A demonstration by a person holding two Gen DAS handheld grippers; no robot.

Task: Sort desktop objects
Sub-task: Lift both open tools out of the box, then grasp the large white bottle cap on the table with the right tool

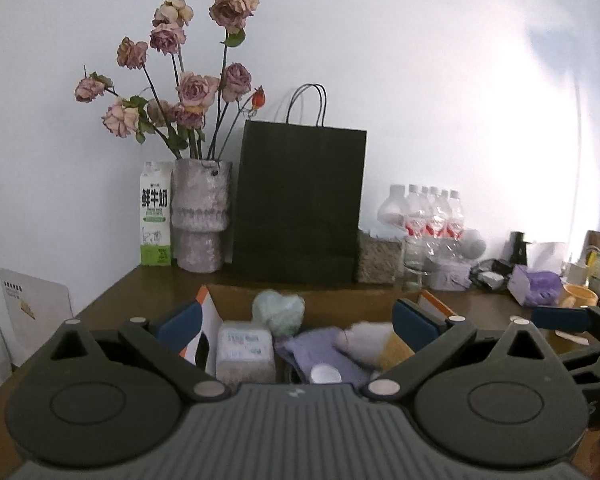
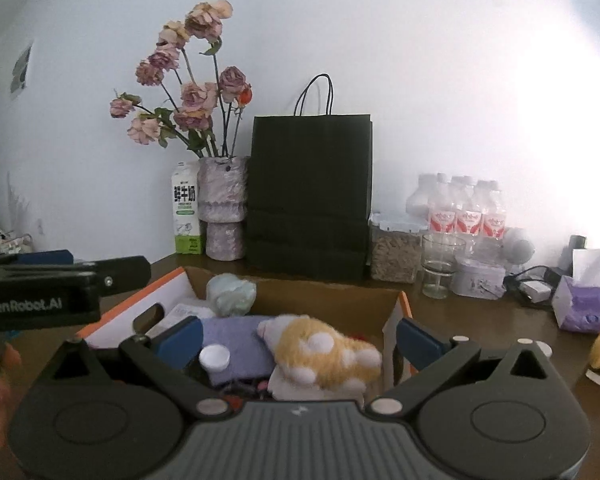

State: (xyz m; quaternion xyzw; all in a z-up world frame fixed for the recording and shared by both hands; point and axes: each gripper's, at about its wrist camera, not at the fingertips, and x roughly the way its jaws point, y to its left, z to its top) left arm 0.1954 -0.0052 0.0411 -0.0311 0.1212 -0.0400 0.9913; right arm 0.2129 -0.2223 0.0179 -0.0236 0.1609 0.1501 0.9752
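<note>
Desktop objects lie gathered in an open brown cardboard box with orange-edged white flaps (image 2: pixel 332 300) that sits on the dark wooden bench (image 2: pixel 480 320): a pale green heart-shaped cushion (image 1: pixel 279 310) at the far side, a clear-wrapped white tissue pack (image 1: pixel 245 350) on the left, a folded lavender cloth (image 2: pixel 236 340) in the middle with a small round white cap (image 2: pixel 214 356) lying on it, and a fluffy orange-and-white plush paw (image 2: pixel 324 352) on the right. Left claw (image 1: pixel 298 320) hovers over the near side of the box with its blue-padded jaws spread wide and nothing between them; right claw (image 2: pixel 300 338) hangs just beside it over the same box, likewise wide apart and empty, the plush paw lying below the gap. Against the white wall behind the box stand a black paper carrier bag with cord handles (image 1: pixel 300 204), a mottled grey-pink ceramic vase (image 1: pixel 200 216) holding dried pink roses (image 1: pixel 188 80), and a white-and-green milk carton (image 1: pixel 155 216) just beside the vase. To the right are a clear jar of grain (image 2: pixel 396 254), an empty drinking glass (image 2: pixel 440 264), a cluster of clear water bottles with red labels (image 2: pixel 466 212) and a purple tissue box (image 2: pixel 584 306)
</note>
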